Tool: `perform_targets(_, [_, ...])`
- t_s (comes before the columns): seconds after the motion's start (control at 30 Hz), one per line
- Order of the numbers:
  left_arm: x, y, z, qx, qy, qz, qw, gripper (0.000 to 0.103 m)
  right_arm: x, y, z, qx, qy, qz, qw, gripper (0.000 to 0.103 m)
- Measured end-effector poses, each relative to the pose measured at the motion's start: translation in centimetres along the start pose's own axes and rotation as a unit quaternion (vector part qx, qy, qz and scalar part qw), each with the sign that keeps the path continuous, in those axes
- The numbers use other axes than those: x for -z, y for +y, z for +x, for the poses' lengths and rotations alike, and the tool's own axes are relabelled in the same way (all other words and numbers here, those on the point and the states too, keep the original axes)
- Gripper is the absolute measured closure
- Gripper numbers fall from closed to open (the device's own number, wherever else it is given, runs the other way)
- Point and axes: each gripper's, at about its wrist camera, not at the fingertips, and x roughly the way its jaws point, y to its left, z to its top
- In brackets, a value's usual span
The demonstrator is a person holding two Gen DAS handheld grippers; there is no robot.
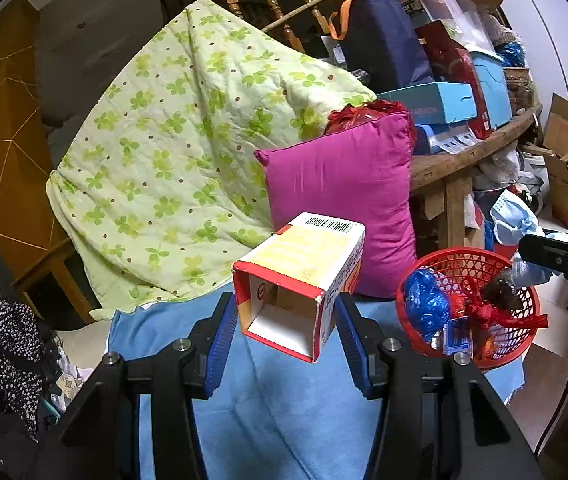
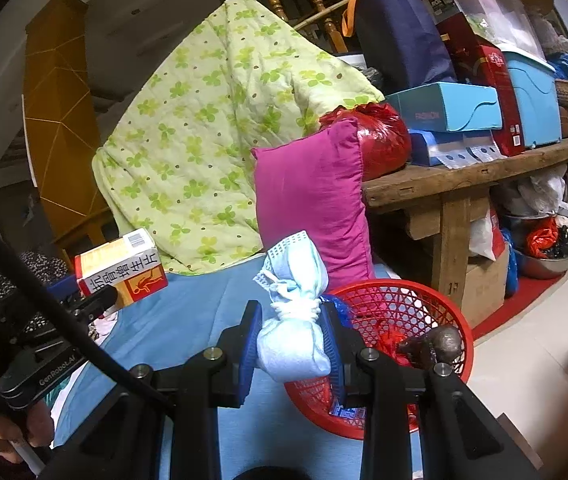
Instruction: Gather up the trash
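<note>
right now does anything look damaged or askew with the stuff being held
The open-ended red and yellow cardboard box in the left gripper sits tilted, its flap end gone or torn open and the inside empty. The right gripper holds a bundle of pale blue face masks knotted together. Neither is in the red plastic mesh basket yet.

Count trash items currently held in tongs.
2: the open carton in the left tongs, and the knotted face mask in the right tongs beside the red basket.

My right jaws cover the lower sides of the bundled face mask (image 2: 294, 332). The red basket (image 2: 436, 308) has its near rim hidden behind them. The basket contents (image 1: 456, 320) are partly indistinct.
</note>
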Motion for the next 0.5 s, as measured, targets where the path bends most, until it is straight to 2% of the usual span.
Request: perform_targets(0.5, [-0.1,-2.0,0.8,0.02,0.004,0.008,0.9998,0.051,0.3,-1.8,0.1,0.014,0.002,0.012,1.0,0.071])
